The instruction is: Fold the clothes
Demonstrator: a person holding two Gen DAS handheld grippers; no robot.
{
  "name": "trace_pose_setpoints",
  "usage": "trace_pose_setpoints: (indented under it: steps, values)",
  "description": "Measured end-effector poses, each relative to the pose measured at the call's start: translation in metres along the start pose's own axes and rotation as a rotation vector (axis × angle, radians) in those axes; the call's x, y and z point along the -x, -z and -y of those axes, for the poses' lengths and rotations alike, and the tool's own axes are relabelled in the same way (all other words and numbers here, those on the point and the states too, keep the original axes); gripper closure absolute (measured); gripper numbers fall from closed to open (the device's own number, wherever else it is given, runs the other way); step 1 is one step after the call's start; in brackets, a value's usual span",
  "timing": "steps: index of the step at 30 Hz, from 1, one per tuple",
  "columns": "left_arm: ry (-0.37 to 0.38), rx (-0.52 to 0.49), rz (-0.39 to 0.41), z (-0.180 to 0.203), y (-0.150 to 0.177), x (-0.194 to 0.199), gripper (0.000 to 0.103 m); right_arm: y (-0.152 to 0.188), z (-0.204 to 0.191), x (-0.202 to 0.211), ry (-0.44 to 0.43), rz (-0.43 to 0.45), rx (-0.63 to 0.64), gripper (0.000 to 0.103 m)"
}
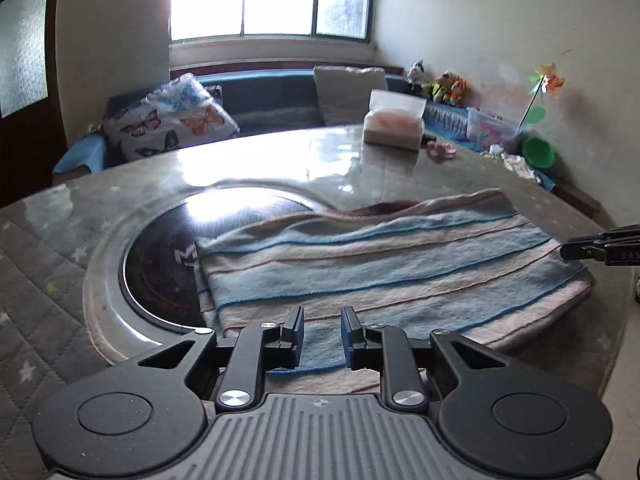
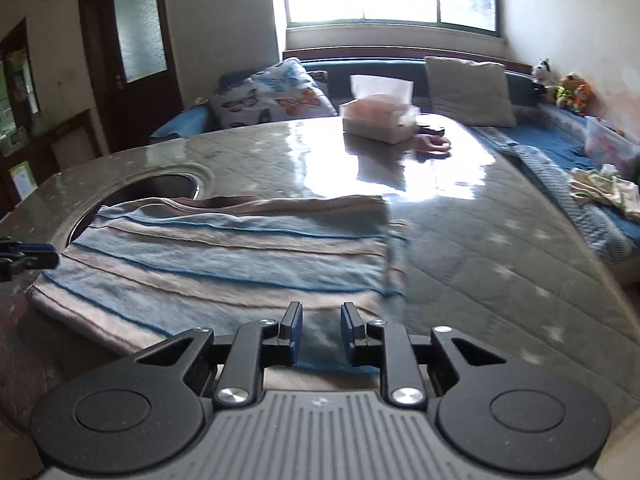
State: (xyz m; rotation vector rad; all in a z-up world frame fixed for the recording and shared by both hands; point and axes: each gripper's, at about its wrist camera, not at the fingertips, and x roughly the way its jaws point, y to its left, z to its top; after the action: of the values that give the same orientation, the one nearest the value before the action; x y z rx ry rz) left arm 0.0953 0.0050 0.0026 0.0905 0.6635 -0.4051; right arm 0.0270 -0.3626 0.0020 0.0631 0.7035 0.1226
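A folded garment with blue and beige stripes lies flat on the table, its left end over the black round hob. My left gripper hovers at the garment's near edge, open by a narrow gap, with only cloth showing below the gap. The right gripper's tip pokes in at the garment's right end. In the right wrist view the same garment spreads ahead and to the left. My right gripper stands over its near right corner, narrowly open, its pads holding nothing. The left gripper's tip shows at the left edge.
The table has a quilted grey cover under a glossy sheet. A tissue box and a small pink item sit at its far side. Behind it runs a blue sofa with cushions, toys and a green bowl.
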Motion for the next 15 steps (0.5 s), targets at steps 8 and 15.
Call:
trace_pose_setpoints:
  steps: [8,15]
  values:
    - [-0.016,0.048,-0.045,-0.019,0.013,-0.011,0.080,0.007,0.021,-0.027,-0.015,-0.011,-0.077,0.091]
    - [-0.016,0.042,-0.045,-0.014,0.008,-0.015,0.057,-0.014,0.019,-0.035,0.015,0.002,-0.033,0.080]
